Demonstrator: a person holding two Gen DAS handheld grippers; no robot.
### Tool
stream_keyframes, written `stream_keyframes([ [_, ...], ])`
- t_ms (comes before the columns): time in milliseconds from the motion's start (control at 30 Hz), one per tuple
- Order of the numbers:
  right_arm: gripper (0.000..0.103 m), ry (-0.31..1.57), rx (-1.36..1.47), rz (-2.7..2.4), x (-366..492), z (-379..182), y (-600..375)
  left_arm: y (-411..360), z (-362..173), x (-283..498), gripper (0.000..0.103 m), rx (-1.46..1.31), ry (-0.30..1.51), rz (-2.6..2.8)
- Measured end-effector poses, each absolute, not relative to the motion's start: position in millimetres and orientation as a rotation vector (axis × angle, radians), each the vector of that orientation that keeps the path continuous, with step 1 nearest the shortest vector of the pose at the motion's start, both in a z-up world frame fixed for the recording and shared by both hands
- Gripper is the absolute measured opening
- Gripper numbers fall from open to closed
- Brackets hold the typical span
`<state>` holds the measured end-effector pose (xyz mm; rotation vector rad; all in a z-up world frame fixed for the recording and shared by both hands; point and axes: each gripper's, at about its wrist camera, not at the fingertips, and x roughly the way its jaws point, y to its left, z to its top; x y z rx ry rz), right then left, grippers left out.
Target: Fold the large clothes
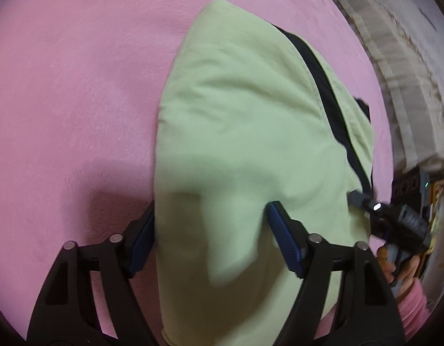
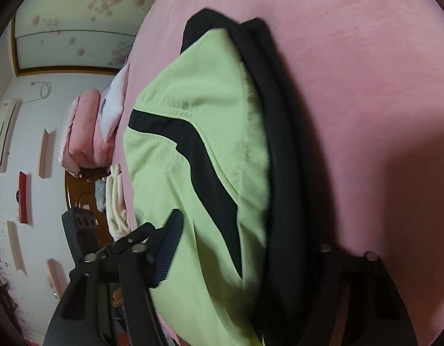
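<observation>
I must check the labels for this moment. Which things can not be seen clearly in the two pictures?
- Right gripper, right wrist view: right finger hidden behind the green and black garment, so grip unclear.
- Left gripper, left wrist view: garment fills the gap; a pinch cannot be told.
- Garment's near end: cut by the bottom edge in both views.
- Garment type: folded, unclear.

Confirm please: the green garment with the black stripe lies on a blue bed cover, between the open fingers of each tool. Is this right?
Not quite. The bed cover is pink, not blue, as the left wrist view shows. The green garment does lie between the open fingers of the left tool and the right tool.
</observation>
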<state>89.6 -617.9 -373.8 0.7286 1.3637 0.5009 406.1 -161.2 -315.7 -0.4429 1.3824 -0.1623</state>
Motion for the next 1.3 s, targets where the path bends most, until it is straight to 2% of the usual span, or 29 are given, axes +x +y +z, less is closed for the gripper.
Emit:
stream_keyframes([
  [67, 0.05, 1.379, 0.72, 0.494, 91, -376, -615, -159, -310, 403, 0.047, -0.446, 1.364, -0.148],
  [133, 0.046, 1.382, 0.741, 0.494, 88, -375, -616, -159, -303, 399, 0.037, -0.443, 1.343, -0.14],
  [267, 0.024, 1.358, 0.733, 0.483, 82, -364, -615, -159, -287, 388, 0.02, -0.437, 1.302, -0.129],
  [367, 0.016, 1.327, 0.707, 0.468, 67, -340, -609, -169, -263, 378, 0.017, -0.375, 1.275, -0.128],
  [667, 0.012, 1.333, 0.36, 0.353, -20, -257, -543, -152, -192, 276, 0.015, -0.36, 1.276, -0.135],
  [833, 0.012, 1.378, 0.422, 0.304, -97, -235, -514, -96, -156, 204, 0.015, -0.421, 1.294, -0.168],
  [1033, 0.012, 1.386, 0.509, 0.459, -170, -216, -454, -36, -92, 135, 0.015, -0.402, 1.192, -0.02],
  [1300, 0.012, 1.288, 0.425, 0.734, -185, -167, -380, 27, -3, 78, 0.014, -0.445, 1.1, 0.173],
])
